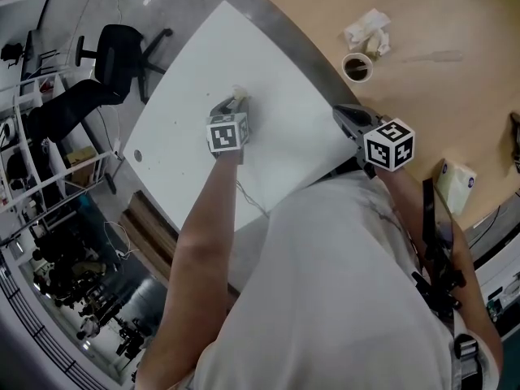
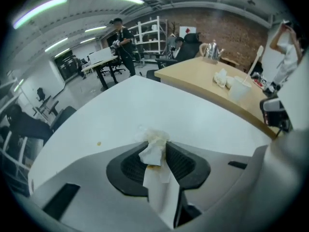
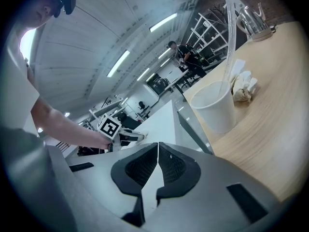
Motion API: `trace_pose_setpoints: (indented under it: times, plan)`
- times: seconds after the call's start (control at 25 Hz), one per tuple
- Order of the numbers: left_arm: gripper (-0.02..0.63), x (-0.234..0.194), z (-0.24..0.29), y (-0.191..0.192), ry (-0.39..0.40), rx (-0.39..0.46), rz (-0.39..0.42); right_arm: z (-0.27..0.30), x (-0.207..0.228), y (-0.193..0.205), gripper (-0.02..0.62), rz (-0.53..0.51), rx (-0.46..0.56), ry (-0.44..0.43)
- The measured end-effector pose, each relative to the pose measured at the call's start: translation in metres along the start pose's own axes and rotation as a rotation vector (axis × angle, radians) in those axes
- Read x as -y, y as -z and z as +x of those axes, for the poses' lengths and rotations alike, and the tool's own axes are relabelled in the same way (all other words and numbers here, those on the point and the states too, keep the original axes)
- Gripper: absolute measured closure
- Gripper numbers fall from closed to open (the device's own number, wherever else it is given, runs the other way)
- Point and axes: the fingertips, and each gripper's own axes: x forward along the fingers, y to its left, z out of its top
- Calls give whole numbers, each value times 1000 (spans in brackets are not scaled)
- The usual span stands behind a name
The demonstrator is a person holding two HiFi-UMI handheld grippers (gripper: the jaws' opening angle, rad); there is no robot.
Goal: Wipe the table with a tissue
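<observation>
A crumpled white tissue, stained brown, is pinched between the jaws of my left gripper. In the head view the left gripper points steeply down over the middle of the white table, and the tissue at its tip is on or just above the top. A small brown spot lies on the white table left of the jaws. My right gripper hovers at the seam between the white table and the wooden table. Its jaws are shut with nothing between them.
On the wooden table stand a paper cup with a straw and a wad of used tissue beyond it. A tissue pack lies near the right edge. An office chair stands off the white table's far left corner.
</observation>
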Motion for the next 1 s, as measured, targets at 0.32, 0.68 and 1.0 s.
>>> trace_pose_setpoints:
  times: [0.32,0.68,1.0]
  plan:
    - [502,17,-2,-5,33,-27,109,1,-2,-2,578,-43,-6,4]
    - [503,52,-2,-7,70,0,144,5,-6,1,578,-51,-18,-9]
    - [503,130,-18,-6,293,88,189,5,-18,-2,578,-73,-24,-17]
